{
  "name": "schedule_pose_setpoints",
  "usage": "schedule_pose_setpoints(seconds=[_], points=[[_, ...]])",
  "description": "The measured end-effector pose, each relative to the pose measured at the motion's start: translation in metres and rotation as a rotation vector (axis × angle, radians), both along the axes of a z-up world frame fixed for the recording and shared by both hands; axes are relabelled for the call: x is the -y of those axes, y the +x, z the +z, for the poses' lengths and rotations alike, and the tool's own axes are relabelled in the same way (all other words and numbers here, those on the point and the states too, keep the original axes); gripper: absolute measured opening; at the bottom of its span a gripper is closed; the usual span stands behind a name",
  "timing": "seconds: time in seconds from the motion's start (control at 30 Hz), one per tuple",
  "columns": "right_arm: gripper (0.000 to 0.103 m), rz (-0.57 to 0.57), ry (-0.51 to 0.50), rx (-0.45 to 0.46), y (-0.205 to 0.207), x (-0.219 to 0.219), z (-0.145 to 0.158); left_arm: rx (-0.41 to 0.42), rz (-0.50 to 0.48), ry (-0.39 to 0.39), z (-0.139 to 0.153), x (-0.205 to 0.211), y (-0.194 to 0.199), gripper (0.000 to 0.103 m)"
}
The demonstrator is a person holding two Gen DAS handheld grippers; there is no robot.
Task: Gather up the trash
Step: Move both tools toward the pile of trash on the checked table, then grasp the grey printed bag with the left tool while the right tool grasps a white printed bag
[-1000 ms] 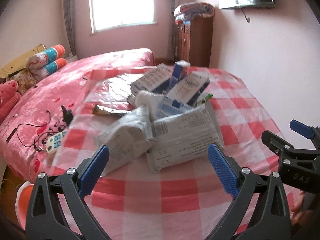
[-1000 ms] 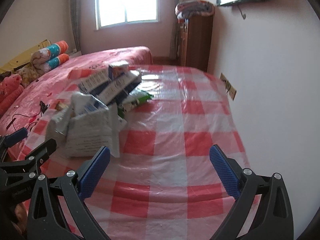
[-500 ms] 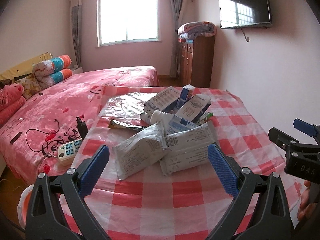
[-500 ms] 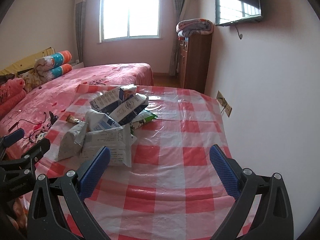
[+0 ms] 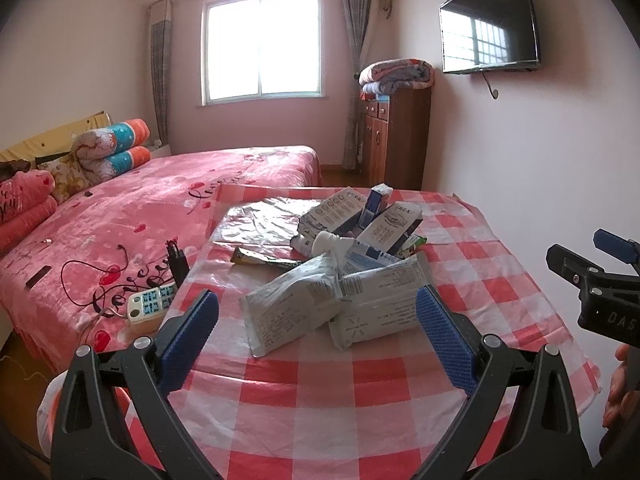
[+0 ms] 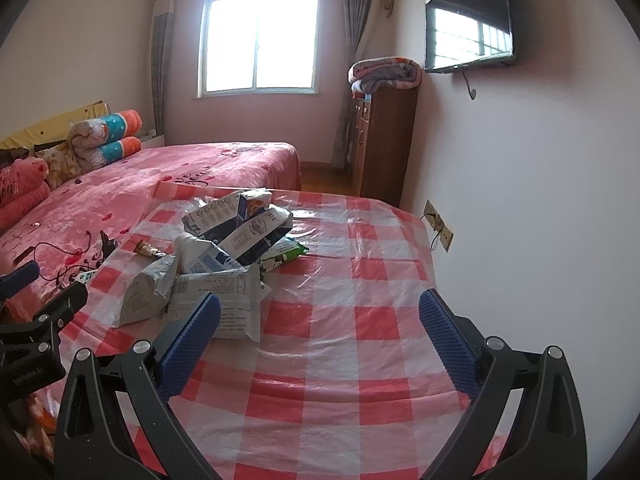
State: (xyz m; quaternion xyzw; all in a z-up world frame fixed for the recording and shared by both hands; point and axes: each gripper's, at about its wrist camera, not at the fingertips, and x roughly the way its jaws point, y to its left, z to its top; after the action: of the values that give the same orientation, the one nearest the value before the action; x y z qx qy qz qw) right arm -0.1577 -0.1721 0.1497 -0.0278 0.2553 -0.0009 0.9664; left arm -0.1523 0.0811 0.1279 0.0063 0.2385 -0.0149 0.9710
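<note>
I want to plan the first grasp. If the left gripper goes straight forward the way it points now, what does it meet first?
Most likely the two grey-white plastic pouches at the near edge of the trash pile: the left gripper, open and empty, frames the left pouch and right pouch. Depth is unclear, but only bare checkered tablecloth lies before them.

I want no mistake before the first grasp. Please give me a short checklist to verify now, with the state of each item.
1. Left tool open and holding nothing: ok.
2. Right tool open and holding nothing: ok.
3. Trash pile in front of left tool, on the checkered tablecloth: ok.
4. Nearest white packet lies on top, free to grasp: ok.
5. Bin or bag for the trash in view: not ok, none seen.
6. Power strip on the bed apart from the pile: ok.
</note>
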Motion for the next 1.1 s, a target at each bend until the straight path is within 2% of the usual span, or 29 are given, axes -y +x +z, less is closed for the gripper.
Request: schedule_pose_setpoints(seconds=[0.27, 0.37, 0.47, 0.63, 0.77, 0.83, 1.0, 1.1], points=[[0.098, 0.015, -0.015, 0.022, -0.009, -0.004, 0.003, 0.029, -0.029, -0.033, 0.003, -0.006, -0.010, 0.099], [0.098, 0.048, -0.023, 0.033, -0.014, -0.007, 0.002, 0.025, -0.032, 0.003, 0.002, -0.010, -0.016, 0.099], [0.098, 0.078, -0.012, 0.008, -0.014, -0.009, -0.003, -0.005, -0.036, 0.041, -0.001, -0.015, -0.017, 0.099], [0.098, 0.126, 0.009, -0.088, -0.007, -0.014, -0.015, -0.102, -0.082, -0.010, -0.003, -0.044, -0.014, 0.099], [0.098, 0.155, 0.089, -0.161, 0.004, -0.010, -0.021, -0.170, -0.153, -0.032, -0.010, -0.062, -0.002, 0.099], [0.098, 0.177, 0.137, -0.194, 0.013, -0.008, -0.026, -0.204, -0.202, -0.006, -0.018, -0.066, 0.010, 0.099], [0.098, 0.262, 0.304, -0.296, 0.038, -0.003, -0.044, -0.216, -0.321, 0.093, -0.029, -0.061, 0.040, 0.099], [0.098, 0.312, 0.398, -0.352, 0.056, -0.005, -0.056, -0.263, -0.424, 0.101, -0.040, -0.056, 0.070, 0.099]])
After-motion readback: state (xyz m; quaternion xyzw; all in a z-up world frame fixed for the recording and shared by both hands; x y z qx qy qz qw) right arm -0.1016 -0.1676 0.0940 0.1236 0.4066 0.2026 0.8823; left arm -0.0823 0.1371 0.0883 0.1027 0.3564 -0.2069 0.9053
